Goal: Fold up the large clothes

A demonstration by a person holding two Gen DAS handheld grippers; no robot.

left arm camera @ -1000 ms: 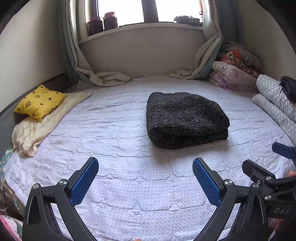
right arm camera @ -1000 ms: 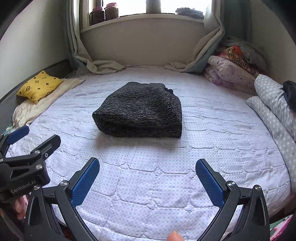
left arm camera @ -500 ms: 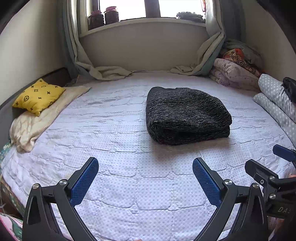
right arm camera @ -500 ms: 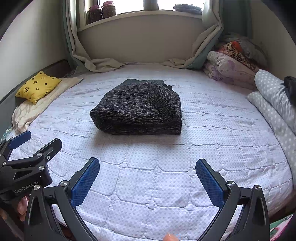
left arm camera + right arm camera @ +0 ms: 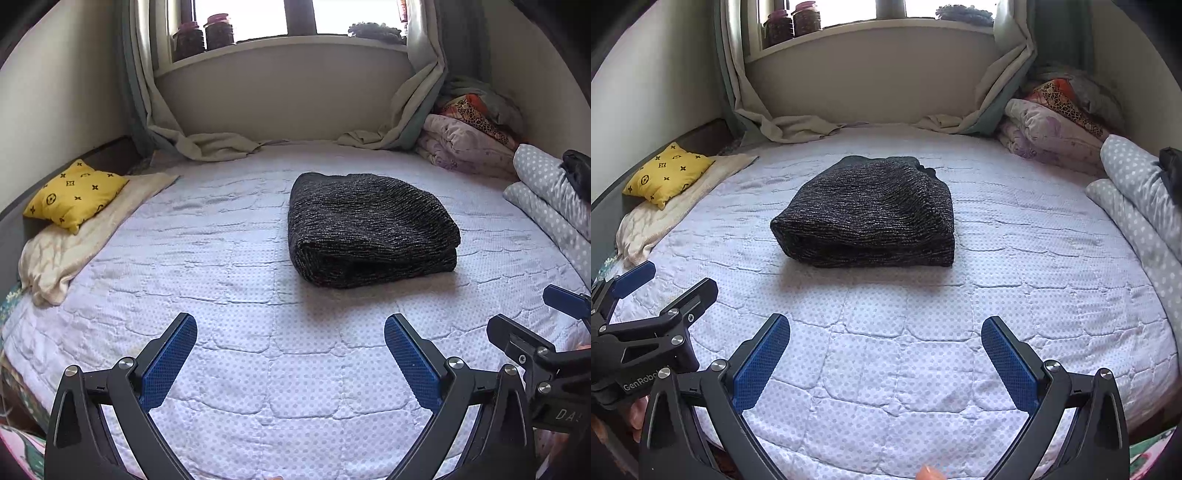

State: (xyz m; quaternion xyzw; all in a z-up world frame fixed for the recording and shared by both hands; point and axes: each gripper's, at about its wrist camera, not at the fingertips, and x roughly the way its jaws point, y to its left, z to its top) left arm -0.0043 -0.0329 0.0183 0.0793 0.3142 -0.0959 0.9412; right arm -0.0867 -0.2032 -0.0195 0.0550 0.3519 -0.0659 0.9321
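— Bedroom, daylight from the window at the far wall; quilted bed cover point(image 5: 236, 332) spread pale and flat, serving as the folding surface. Anything on it?

— Dark knit garment point(image 5: 369, 229), folded into a thick compact bundle, lying near the middle of the bed, layered edges visible along the near side. Well apart from both tools.

— And the tools?

— Left gripper point(image 5: 290, 354) spread wide, blue pads facing each other over bare quilt, gripping nothing. Right gripper point(image 5: 886, 354) equally wide, likewise empty, hovering near the front edge of the bed. Held low and side by side, each visible at the edge of the other's view.

— Why so far back?

— Probably because nothing remains to pinch: bundle looks squared and settled, no sleeve or hem trailing. Judging by that, fold finished or nearly so.

— Around the edges?

— Yellow cushion point(image 5: 74, 192) on a cream blanket point(image 5: 74, 251) at the left, rolled bedding point(image 5: 465, 147) and dotted pillows point(image 5: 546, 192) stacked at the right, presumably pushed aside to keep the middle free. Jars point(image 5: 203, 37) on the sill, curtains point(image 5: 155, 122) draped down onto the far edge of the mattress.

— Any risk?

— Loose knit, soft and thick; likely to slump if lifted by one side only.
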